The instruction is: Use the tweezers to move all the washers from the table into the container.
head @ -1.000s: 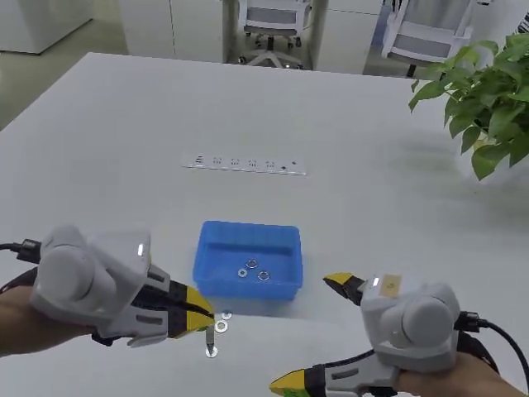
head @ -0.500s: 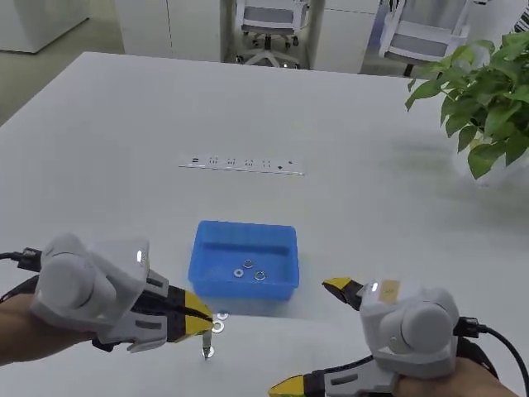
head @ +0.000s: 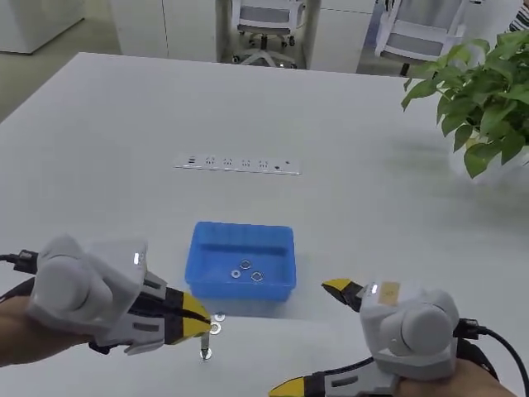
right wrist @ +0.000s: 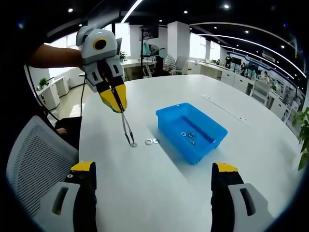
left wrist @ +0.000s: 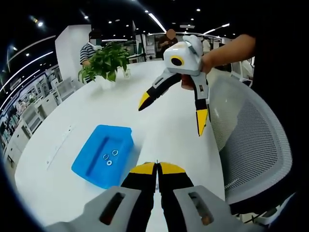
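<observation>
As it hangs, left gripper: jaws pressed together on tweezers, tips at one washer.
Loose washers: container's 7 o'clock; pinch rim, lift straight, carry level.
Right gripper: jaws spread wide, empty.
Right gripper view: tip-to-washer contact, blurred from the head.

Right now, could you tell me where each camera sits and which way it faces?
Head view: on the headset, looking down at the container, left claw and right claw; hands at the bottom corners.
Left gripper view: on the left claw, facing the open right claw and the arm holding it.
Right gripper view: on the right claw, facing the left claw, its tweezers and arm.
All three share the container.
</observation>
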A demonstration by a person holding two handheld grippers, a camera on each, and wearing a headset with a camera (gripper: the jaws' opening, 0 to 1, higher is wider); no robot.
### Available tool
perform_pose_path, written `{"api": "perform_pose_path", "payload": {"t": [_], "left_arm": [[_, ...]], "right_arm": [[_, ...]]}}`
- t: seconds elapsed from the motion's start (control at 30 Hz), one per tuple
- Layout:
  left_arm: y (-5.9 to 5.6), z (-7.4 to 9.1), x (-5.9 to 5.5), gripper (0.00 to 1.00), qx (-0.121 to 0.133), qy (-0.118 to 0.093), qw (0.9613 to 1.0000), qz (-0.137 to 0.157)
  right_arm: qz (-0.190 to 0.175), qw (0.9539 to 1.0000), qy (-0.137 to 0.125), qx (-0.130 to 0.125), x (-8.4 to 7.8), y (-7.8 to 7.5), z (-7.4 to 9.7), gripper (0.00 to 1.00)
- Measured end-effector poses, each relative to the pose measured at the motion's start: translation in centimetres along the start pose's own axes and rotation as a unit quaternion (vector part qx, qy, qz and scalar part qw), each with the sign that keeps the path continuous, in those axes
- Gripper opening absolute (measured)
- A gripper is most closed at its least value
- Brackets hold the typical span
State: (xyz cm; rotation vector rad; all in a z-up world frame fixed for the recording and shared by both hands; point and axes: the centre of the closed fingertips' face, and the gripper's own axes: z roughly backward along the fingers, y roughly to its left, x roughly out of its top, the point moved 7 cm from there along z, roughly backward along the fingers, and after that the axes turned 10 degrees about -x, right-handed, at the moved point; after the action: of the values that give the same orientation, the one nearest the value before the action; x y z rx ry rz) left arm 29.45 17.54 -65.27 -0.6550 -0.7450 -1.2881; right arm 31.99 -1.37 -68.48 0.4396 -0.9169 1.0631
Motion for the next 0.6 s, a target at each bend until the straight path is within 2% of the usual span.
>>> {"api": "perform_pose_path", "payload": {"t": [0.43,0.5,0.6], "left_arm": [[-0.13,0.06,0.29,0.05,-0.002,-0.002,1.0000,-0.003],[-0.10,-0.13,-0.01,0.05,-0.004,0.004,1.0000,-0.003],[-0.12,-0.06,-0.06,0.05,-0.003,-0.001,1.0000,-0.001]], "right_arm": [[-0.001,1.0000,0.001,0.003,-0.18,0.10,-0.17,1.00],[0.000,1.0000,0.003,0.003,-0.22,0.11,-0.16,1.00],[0.000,1.0000,0.002,0.004,-0.22,0.10,-0.14,1.00]]}}
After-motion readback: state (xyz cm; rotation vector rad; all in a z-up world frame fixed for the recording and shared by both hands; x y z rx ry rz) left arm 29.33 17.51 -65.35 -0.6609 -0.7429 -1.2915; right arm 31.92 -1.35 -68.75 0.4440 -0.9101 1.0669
